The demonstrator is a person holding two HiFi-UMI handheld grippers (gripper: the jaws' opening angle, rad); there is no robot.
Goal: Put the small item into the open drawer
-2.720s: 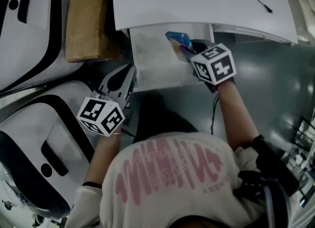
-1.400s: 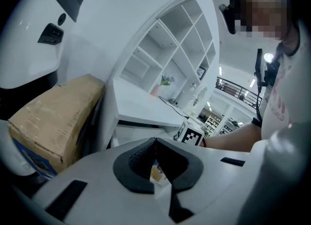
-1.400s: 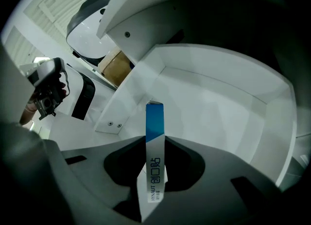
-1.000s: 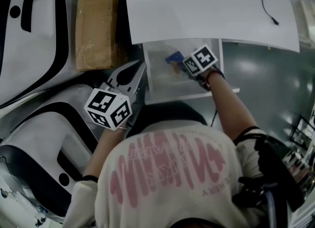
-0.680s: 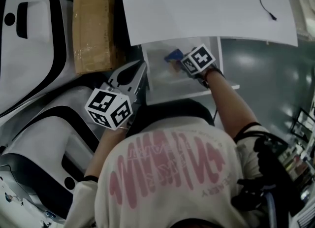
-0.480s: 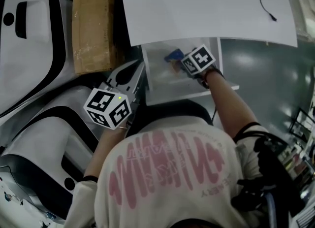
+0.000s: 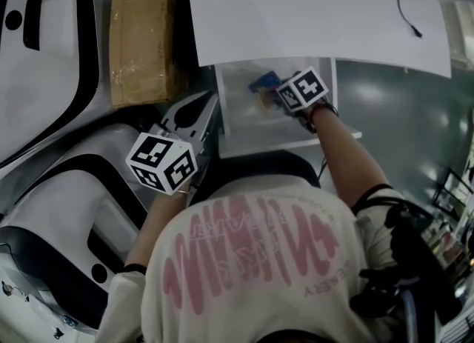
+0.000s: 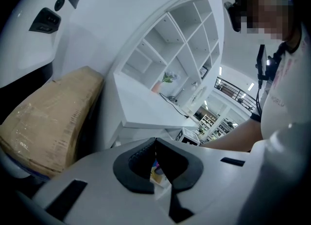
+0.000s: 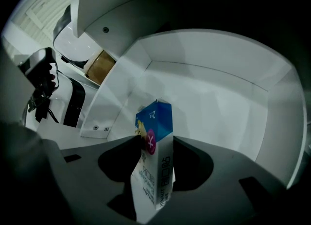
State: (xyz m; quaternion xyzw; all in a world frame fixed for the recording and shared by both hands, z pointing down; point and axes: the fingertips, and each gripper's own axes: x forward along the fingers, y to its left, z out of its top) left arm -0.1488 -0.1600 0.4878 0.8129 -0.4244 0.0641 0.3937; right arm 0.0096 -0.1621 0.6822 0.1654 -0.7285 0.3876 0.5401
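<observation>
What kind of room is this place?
Probably a workshop or lab, not a home: big white-and-black machine shells lie beside a cardboard box, with a white desk and cubby shelves.

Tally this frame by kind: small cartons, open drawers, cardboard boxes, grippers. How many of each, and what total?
small carton: 1
open drawer: 1
cardboard box: 1
grippers: 2 (left gripper shut; right gripper jaws opening, small carton between them)
Total: 5
</observation>
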